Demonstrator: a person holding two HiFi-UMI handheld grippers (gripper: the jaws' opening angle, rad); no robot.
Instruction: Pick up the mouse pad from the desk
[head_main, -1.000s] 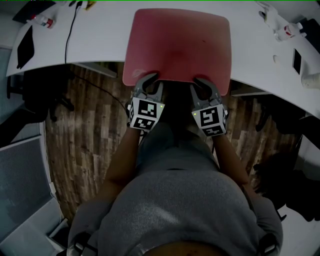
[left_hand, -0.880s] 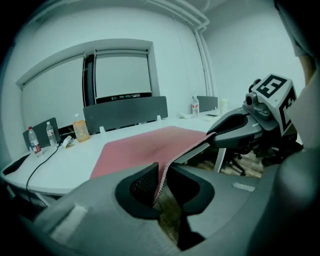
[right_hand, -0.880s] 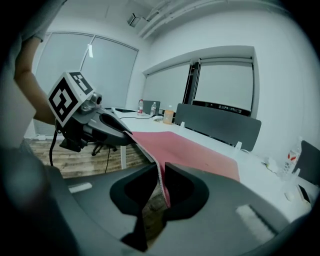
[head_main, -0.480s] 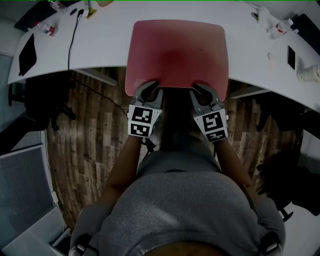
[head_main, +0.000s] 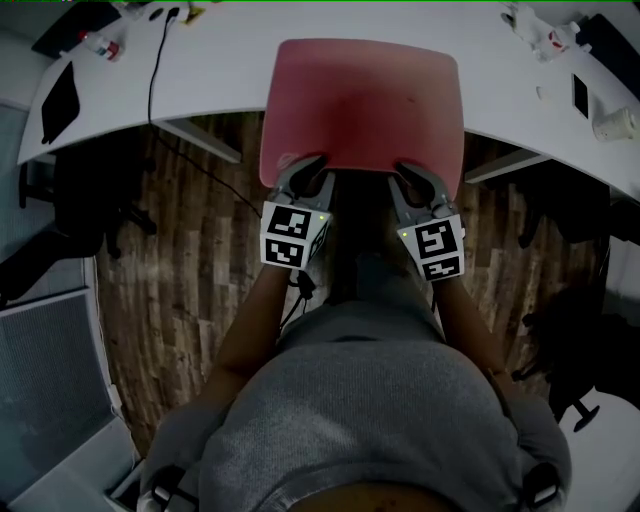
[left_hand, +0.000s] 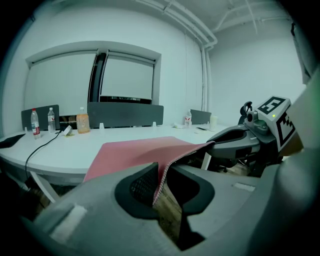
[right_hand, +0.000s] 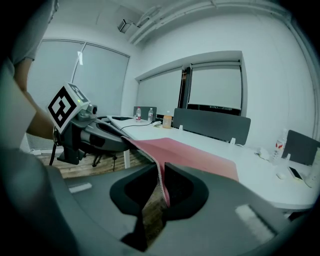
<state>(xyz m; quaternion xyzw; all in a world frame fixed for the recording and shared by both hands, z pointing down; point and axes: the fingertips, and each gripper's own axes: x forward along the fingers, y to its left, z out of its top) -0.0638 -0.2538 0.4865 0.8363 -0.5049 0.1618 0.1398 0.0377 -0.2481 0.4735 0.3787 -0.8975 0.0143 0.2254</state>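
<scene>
In the head view, your left gripper and right gripper sit side by side at the near edge of the red mouse pad. Each one is clamped on that edge, the left near the pad's left corner and the right near its right corner. The near part of the pad reaches past the edge of the white worktop and hangs over the wooden floor. Its far part lies over the worktop. A black cable runs across the worktop well to the left of the pad.

In the left gripper view, your jaws are drawn in narrow on the pad's stitched edge, which stands upright between the pads. From there the red sheet stretches away towards the worktop. The right gripper holds the same edge further along. Bottles stand at the far left, well apart from the pad.

In the right gripper view, your jaws are likewise closed narrow on the pad's edge. The sheet slopes away over the worktop. Its far end seems to rest there, though the angle leaves that unsure.
</scene>
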